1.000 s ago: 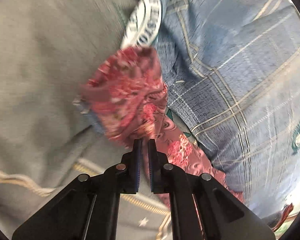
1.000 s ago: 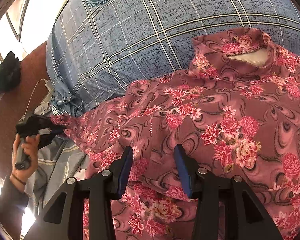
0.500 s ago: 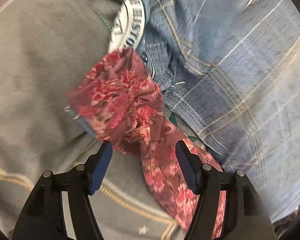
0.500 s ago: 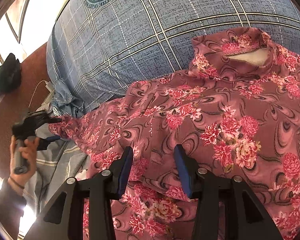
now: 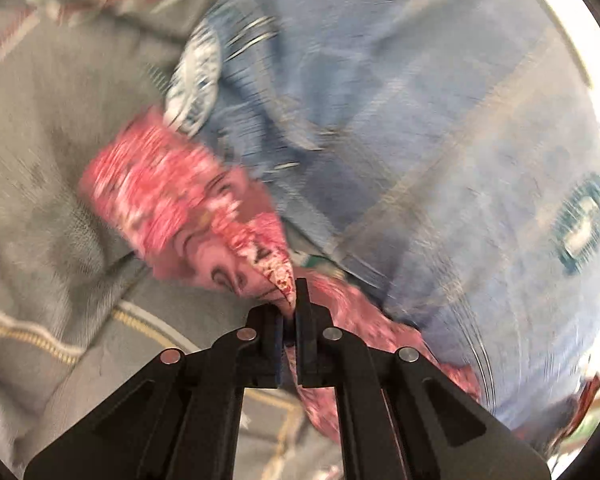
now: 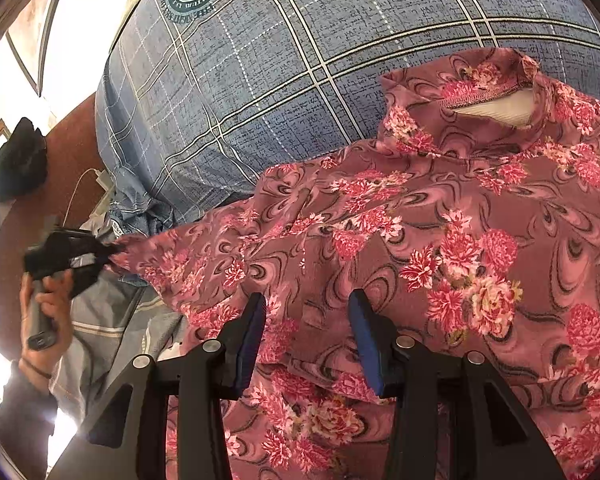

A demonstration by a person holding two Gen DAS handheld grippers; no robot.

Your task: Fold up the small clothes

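Observation:
A pink floral top (image 6: 440,240) lies spread on the blue plaid bedding (image 6: 280,80), collar at the upper right. My right gripper (image 6: 306,320) hovers over its lower middle. The jaws stand apart and the cloth under them lies flat, unpinched. The top's sleeve stretches left to my left gripper (image 6: 100,254), held in a person's hand (image 6: 48,304). In the blurred left wrist view, that left gripper (image 5: 289,304) is shut on the sleeve (image 5: 172,196). The sleeve's end bunches up beyond the fingertips.
Grey striped bedding (image 5: 52,140) lies left of the plaid cover (image 5: 420,120). Beyond the bed's left edge the reddish floor (image 6: 20,232) holds a black bag (image 6: 18,160) and a white charger with its cable (image 6: 96,178).
The left gripper opened wide around the sleeve, then shut on it again and rose, so the view is blurred now. The right gripper and the body of the top stayed still.

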